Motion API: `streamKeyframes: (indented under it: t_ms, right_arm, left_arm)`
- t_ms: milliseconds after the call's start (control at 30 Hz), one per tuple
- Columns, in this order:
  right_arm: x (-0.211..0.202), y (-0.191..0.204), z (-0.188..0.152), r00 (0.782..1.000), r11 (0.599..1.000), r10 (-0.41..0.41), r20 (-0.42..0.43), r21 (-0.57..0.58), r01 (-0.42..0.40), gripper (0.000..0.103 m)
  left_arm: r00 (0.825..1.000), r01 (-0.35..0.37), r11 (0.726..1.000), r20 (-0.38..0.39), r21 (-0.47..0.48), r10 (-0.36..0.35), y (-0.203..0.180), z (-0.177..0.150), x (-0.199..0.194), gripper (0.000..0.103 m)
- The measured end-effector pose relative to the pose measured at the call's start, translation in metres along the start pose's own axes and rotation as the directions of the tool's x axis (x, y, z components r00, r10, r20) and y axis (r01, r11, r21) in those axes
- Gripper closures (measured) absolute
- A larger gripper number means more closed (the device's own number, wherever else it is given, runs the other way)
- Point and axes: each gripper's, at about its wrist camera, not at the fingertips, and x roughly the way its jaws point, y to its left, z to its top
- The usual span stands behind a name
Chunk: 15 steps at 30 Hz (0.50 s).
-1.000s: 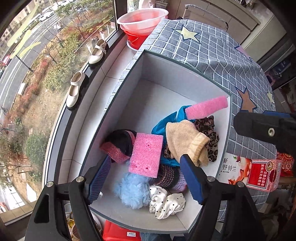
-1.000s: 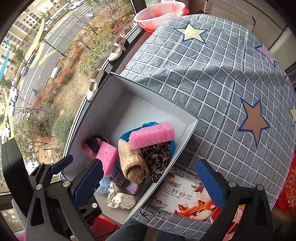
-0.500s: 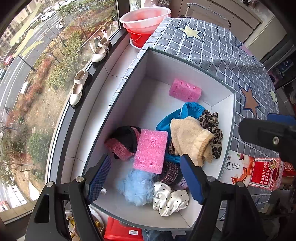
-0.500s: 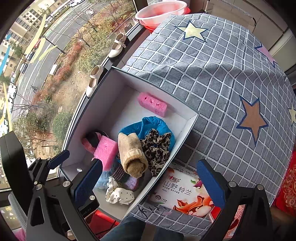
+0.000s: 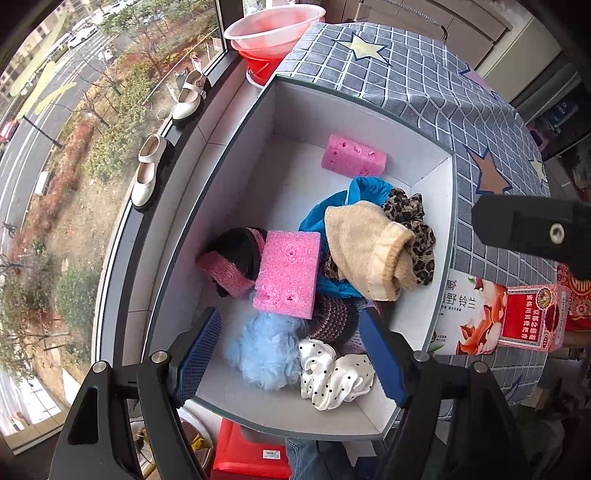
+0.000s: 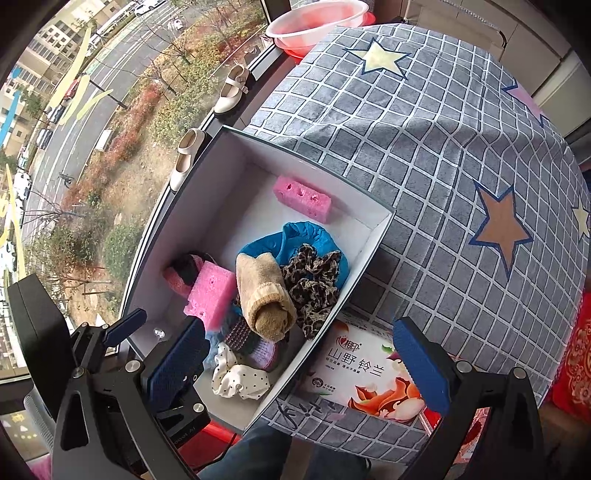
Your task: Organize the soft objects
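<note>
A white box (image 5: 439,206) (image 6: 373,236) on the grid tablecloth holds soft things: a pink sponge (image 5: 352,156) (image 6: 302,198) at its far end, a flat pink sponge (image 5: 288,274) (image 6: 210,293), a beige sock (image 5: 365,249) (image 6: 264,295), a blue cloth (image 5: 365,190), a leopard scrunchie (image 5: 413,225) (image 6: 314,284), a light blue pompom (image 5: 264,350) and a polka-dot scrunchie (image 5: 334,374) (image 6: 238,380). My left gripper (image 5: 291,356) is open and empty above the box's near end. My right gripper (image 6: 306,365) is open and empty above the box's near right edge.
A tissue pack (image 6: 365,376) (image 5: 465,321) and a red carton (image 5: 532,319) lie right of the box. Pink and red basins (image 5: 277,35) stand at the far table end. Two cream shoes (image 5: 147,171) sit on the window sill to the left. The tablecloth (image 6: 443,155) stretches right.
The far pink sponge dropped from above the pile to the far end of the box and rolled a little. Both grippers stayed open and drew back slightly.
</note>
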Motion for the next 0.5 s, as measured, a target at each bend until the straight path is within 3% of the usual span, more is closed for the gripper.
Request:
streamKeyframes:
  t_ms: [500]
  right_arm:
    - [-0.0103,0.0022,-0.0078,1.0,1.0,-0.009,0.023,0.015,0.008,0.0]
  left_arm:
    - [1.0,-0.01,1.0,0.023,-0.003,0.011,0.0034,-0.0019,-0.0047,0.023]
